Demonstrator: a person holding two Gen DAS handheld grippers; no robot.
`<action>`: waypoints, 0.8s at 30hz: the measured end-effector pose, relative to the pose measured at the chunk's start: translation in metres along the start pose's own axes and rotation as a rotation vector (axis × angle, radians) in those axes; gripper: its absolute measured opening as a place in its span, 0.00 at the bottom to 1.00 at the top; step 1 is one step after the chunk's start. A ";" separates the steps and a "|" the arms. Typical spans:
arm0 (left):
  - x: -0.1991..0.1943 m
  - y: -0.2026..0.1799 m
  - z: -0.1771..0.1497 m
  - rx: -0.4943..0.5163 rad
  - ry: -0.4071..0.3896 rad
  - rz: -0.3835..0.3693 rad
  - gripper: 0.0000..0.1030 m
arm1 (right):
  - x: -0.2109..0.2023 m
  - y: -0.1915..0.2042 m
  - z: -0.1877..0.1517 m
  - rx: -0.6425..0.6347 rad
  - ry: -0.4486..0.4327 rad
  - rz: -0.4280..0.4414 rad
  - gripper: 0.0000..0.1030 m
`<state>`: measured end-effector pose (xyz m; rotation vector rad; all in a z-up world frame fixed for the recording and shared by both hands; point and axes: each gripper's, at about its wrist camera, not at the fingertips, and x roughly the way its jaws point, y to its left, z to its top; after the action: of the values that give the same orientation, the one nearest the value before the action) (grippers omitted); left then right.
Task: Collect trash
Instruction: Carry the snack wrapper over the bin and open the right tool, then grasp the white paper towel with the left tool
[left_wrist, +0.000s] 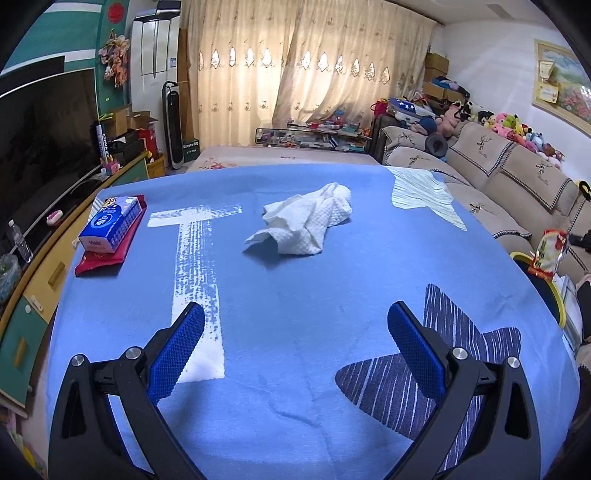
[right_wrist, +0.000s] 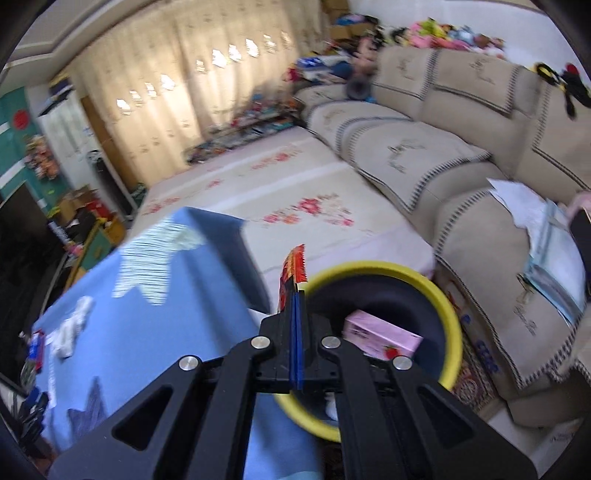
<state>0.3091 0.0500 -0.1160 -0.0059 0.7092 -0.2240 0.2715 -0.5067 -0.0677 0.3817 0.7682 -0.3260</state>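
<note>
Right wrist: yellow-rimmed bin (right_wrist: 452, 317) holds a pink box (right_wrist: 380, 338).

- A blue tissue box (left_wrist: 110, 225) lies on a red cloth (left_wrist: 101, 254), far left on the blue tablecloth (left_wrist: 295, 332).
- A beige sofa (left_wrist: 498, 162) stands right.
- Cream curtains (left_wrist: 295, 74) hang far behind.
</note>
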 end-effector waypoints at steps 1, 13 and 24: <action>0.001 0.000 0.000 -0.001 0.005 -0.003 0.95 | 0.007 -0.009 -0.002 0.011 0.010 -0.027 0.01; 0.005 -0.014 0.015 0.043 0.045 -0.019 0.95 | 0.031 -0.048 -0.025 0.041 0.048 -0.106 0.13; 0.059 -0.022 0.095 0.158 0.090 -0.098 0.95 | 0.030 -0.020 -0.036 -0.020 0.053 -0.010 0.23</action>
<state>0.4098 0.0099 -0.0798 0.1209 0.7805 -0.3758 0.2618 -0.5132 -0.1172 0.3691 0.8251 -0.3185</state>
